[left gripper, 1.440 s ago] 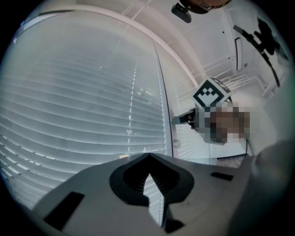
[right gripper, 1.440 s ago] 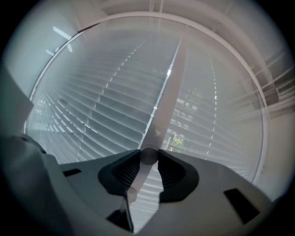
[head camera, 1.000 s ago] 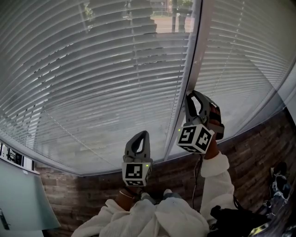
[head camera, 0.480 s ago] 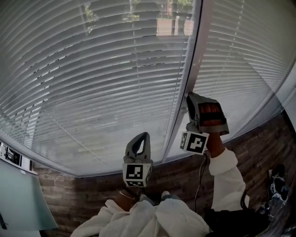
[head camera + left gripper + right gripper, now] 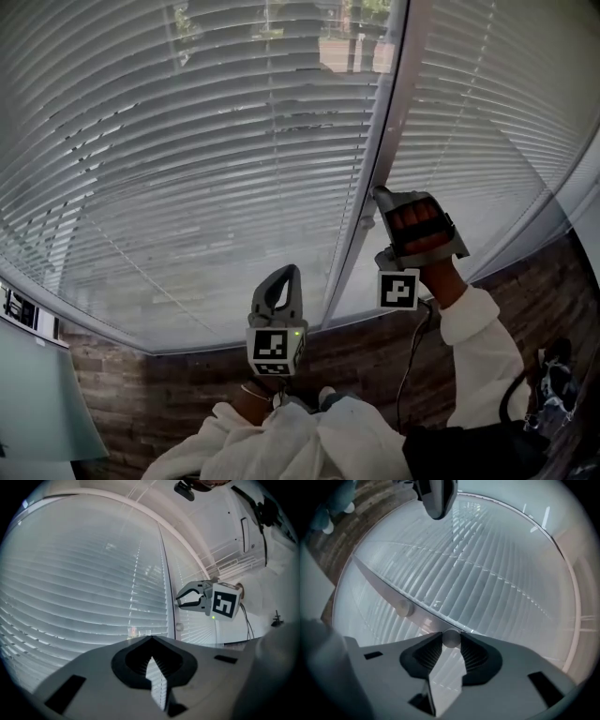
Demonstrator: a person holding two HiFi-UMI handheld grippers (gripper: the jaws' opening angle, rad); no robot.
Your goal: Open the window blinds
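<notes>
Seen from the head, the window blinds (image 5: 187,169) hang lowered across the far panes. The right gripper (image 5: 382,194) is raised against the frame between them, and the left gripper (image 5: 284,274) sits lower, to its left.

The left gripper view shows its fingers (image 5: 140,656) closed and empty.

In the right gripper view, the fingers (image 5: 472,654) pinch a small round white wand (image 5: 451,639) at the frame.

A mullion (image 5: 398,94) stands between the left blind (image 5: 187,169) and the right blind (image 5: 497,122), above a brick wall (image 5: 169,394). The right gripper (image 5: 379,193) sits at the mullion, a wand end (image 5: 450,638) clasped between its jaws. The left gripper (image 5: 289,273) lies lower-left, before the left blind.
</notes>
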